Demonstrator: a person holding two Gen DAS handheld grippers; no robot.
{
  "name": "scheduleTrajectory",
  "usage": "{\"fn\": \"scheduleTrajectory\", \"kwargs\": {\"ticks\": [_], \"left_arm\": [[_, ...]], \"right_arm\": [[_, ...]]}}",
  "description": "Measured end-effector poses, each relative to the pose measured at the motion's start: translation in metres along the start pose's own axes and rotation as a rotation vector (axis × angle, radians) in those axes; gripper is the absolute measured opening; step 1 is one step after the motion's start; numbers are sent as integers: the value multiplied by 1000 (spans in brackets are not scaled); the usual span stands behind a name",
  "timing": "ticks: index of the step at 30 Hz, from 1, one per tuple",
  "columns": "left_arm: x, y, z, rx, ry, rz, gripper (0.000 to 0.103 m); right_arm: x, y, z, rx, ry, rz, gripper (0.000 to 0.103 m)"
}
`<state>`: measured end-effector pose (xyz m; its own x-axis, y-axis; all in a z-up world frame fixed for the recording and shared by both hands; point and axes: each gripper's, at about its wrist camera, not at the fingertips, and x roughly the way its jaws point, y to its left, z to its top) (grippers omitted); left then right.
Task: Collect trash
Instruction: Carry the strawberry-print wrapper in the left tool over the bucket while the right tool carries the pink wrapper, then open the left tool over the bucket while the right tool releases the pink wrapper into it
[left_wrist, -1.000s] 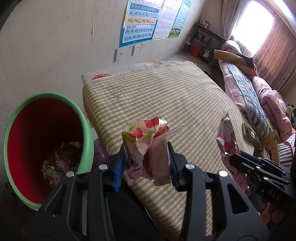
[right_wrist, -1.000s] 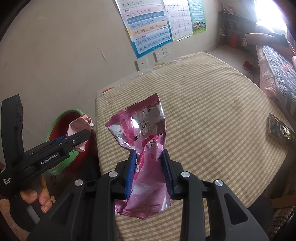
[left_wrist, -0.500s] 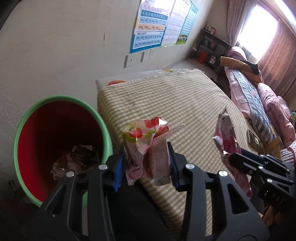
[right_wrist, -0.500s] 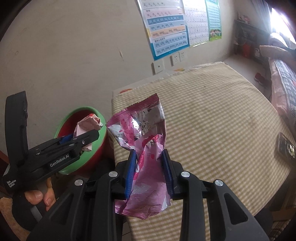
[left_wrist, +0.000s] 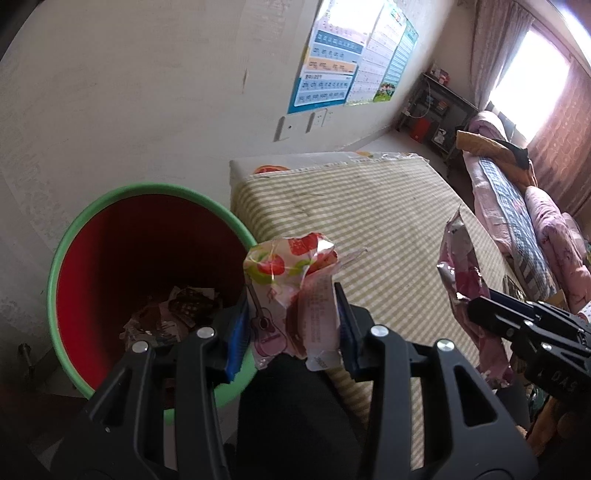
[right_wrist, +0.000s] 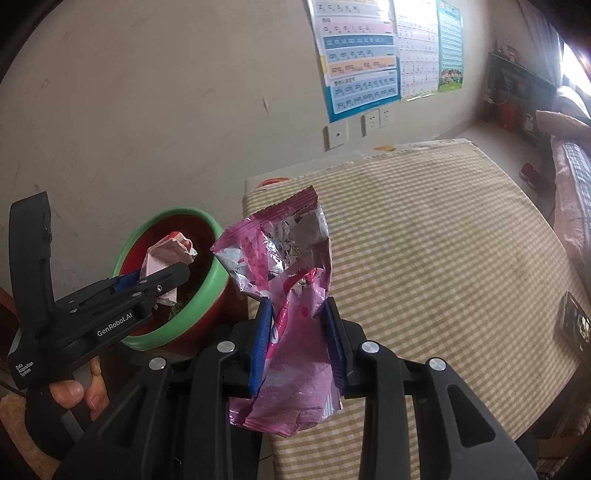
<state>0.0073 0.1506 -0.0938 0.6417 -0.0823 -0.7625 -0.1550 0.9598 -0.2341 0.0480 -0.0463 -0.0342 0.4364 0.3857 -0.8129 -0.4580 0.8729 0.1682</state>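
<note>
Dark phone (right_wrist: 574, 320) on checkered table (right_wrist: 443, 229)

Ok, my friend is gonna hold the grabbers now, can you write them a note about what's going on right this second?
Left gripper: fingers shut on a crumpled strawberry-print snack wrapper, held near the rim of the green-rimmed red plastic bin, not clearly over its opening.
Right gripper: fingers shut on a crinkled pink foil snack bag, held above the yellow checked tablecloth, to the right of the bin.
Done: both pieces picked up; the bin already holds some paper scraps.
Left: carry each over the bin's opening and let go, probably the left one first. A dark flat object lies at the table's right edge; I can't tell whether it is trash.
</note>
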Motion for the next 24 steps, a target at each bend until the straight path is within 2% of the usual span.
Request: {"fn": "scheduleTrajectory", "kwargs": {"ticks": [12,24], "left_arm": [[-1,23,-3,-40,9,14,40],[-1,26,-4,-51,14,17,40]], "right_arm": [[14,18,5,-37,25,13,29],[15,24,5,-45,29,24,29]]}}
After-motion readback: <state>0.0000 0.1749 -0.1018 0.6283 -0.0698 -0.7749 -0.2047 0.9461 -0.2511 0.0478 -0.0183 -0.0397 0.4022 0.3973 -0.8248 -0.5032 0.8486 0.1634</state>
